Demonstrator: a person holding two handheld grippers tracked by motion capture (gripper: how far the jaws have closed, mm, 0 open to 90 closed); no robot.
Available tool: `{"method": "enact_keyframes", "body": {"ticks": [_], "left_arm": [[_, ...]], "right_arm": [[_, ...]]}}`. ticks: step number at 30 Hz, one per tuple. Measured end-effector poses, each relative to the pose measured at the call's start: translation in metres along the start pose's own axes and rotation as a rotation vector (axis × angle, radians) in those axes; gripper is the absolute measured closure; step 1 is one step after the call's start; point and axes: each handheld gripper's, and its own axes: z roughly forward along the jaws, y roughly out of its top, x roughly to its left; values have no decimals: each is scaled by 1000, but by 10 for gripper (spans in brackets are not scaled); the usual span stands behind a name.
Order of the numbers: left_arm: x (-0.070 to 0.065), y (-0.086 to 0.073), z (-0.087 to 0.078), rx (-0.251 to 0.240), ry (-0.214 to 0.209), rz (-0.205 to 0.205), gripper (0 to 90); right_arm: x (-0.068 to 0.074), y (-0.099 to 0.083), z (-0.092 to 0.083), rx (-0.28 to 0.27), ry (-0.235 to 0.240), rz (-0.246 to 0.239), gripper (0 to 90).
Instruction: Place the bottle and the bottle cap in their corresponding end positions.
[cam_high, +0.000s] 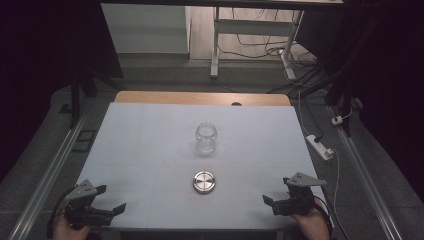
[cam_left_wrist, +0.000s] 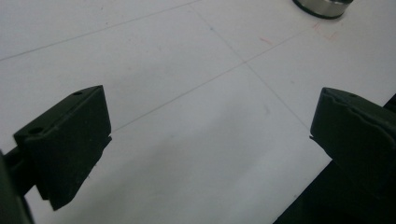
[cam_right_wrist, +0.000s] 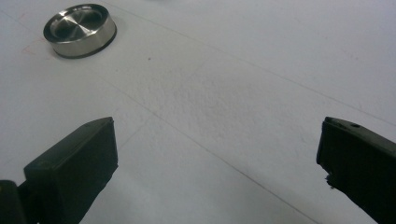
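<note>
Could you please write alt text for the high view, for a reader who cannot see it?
A clear glass jar stands open near the middle of a white table, with its round metal lid lying apart in front of it. At the near edge, the left gripper and right gripper rest open, one at each corner, touching nothing.

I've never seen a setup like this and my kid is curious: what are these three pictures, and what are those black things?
A person sits at a white table and holds a hand tool in each hand: the left gripper and the right gripper. Each has two black jaws, standing wide apart, and neither holds anything. The high view looks down from above. The other two pictures come from cameras riding on each gripper, looking out between its jaws. On the table stand a clear glass jar, open on top, and nearer the person a round metal lid, apart from the jar.
</note>
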Motion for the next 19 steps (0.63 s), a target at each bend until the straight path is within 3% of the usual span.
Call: {"method": "enact_keyframes", "body": {"ticks": [14,19], "left_arm": [[-1,-11,-7,52,62,-8,0],[0,-13,-9,45,48,-23,0]], "right_arm": [[-1,-9,-10,25,-24,22,0],[-1,-10,-11,31,-30,26,0]]}}
